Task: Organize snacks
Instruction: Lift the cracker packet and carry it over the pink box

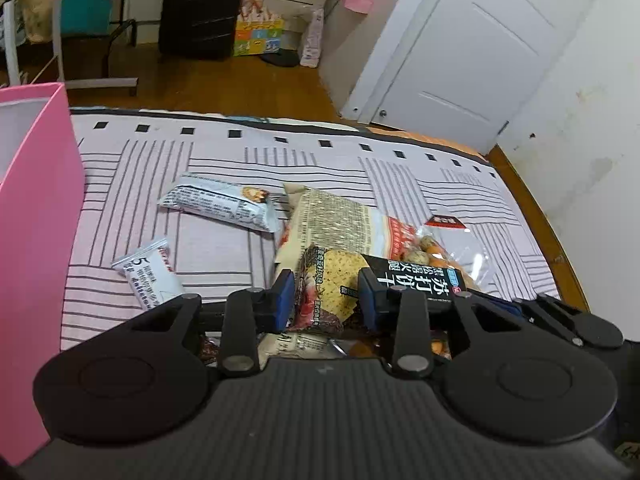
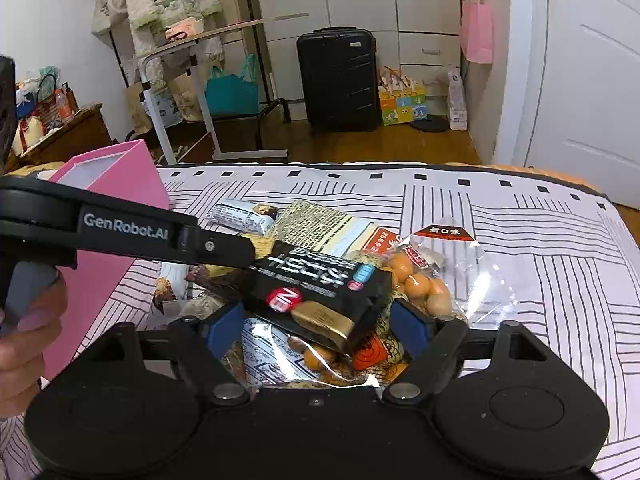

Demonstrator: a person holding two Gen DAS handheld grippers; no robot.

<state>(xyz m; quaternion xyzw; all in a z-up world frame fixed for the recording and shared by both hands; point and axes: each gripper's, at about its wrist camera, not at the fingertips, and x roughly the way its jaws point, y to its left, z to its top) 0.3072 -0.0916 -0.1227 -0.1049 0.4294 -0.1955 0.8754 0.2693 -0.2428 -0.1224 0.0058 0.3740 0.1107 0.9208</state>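
Black cracker pack point(image 1: 404, 276) lies atop a heap of snacks on the bed point(image 1: 224, 152), tilted, its printed face up. The left tool point(image 1: 326, 300) stands over the near end of the heap with its blue pads apart; between them sit the end of the cracker pack and a red-and-brown wrapper point(image 1: 320, 308), but whether either pad touches them I cannot tell. In the right wrist view the left tool reaches in from the left, its tip at the cracker pack point(image 2: 320, 288). The right tool point(image 2: 320, 330) also has its pads spread wide, on either side of the pack's gold end, touching nothing that I can make out. Under the pack lie a beige bag with newsprint pattern point(image 1: 340, 220) and a clear bag of orange and speckled balls point(image 2: 424, 284). Apart from the heap, toward the left, a white bar point(image 1: 220, 202) lies flat on the striped cover, and a smaller white packet point(image 1: 150, 272) lies nearer the left tool. A pink box point(image 1: 36, 240) stands at the left edge of the bed, open at the top. Beyond the bed stand a black suitcase point(image 2: 340, 80) and a white door point(image 2: 584, 80).
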